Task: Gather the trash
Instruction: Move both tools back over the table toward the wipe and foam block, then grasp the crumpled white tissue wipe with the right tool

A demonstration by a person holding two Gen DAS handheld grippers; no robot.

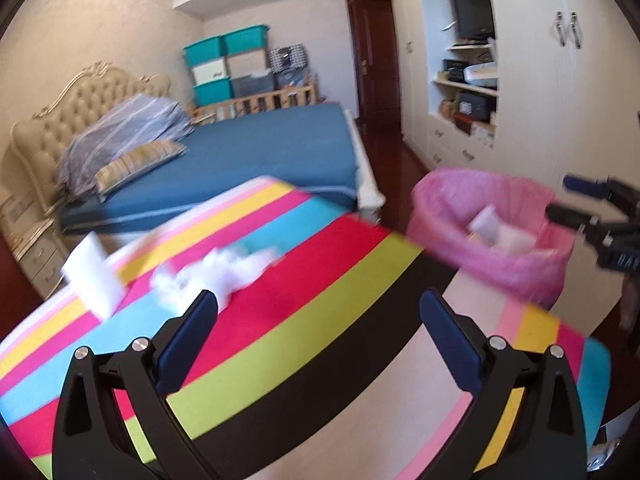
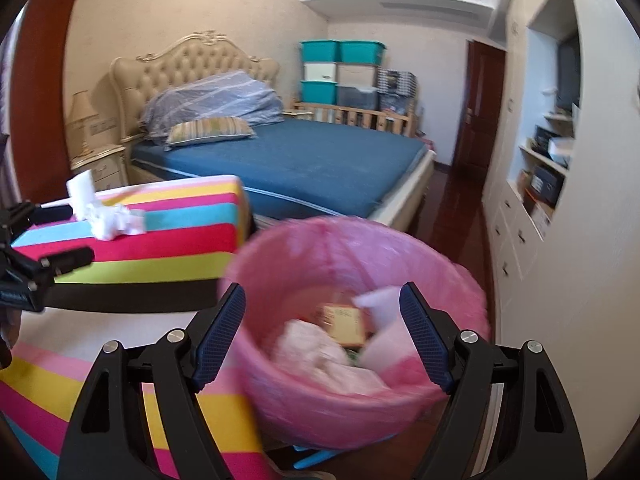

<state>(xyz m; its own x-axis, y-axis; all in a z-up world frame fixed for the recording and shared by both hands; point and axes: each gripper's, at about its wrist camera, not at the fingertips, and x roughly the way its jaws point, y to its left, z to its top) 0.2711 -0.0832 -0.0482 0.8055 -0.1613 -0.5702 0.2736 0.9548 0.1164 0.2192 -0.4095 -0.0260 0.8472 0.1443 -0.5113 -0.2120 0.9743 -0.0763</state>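
The left tool (image 1: pixel 318 312) is seen spread wide with nothing between its pads, above the striped surface (image 1: pixel 320 264). A crumpled tissue (image 1: pixel 224 272) and a flat white paper (image 1: pixel 94 276) are found at the centre left of the left wrist view, on the surface. The right tool (image 2: pixel 322 332), likewise wide and empty, is held over the pink-lined bin (image 2: pixel 280 392), in which discarded paper (image 2: pixel 320 348) is lying.

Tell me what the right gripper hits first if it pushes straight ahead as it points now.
Probably the pink-lined trash bin: the open, empty right gripper points into its mouth, so the crumpled paper inside comes next. Depth is uncertain.
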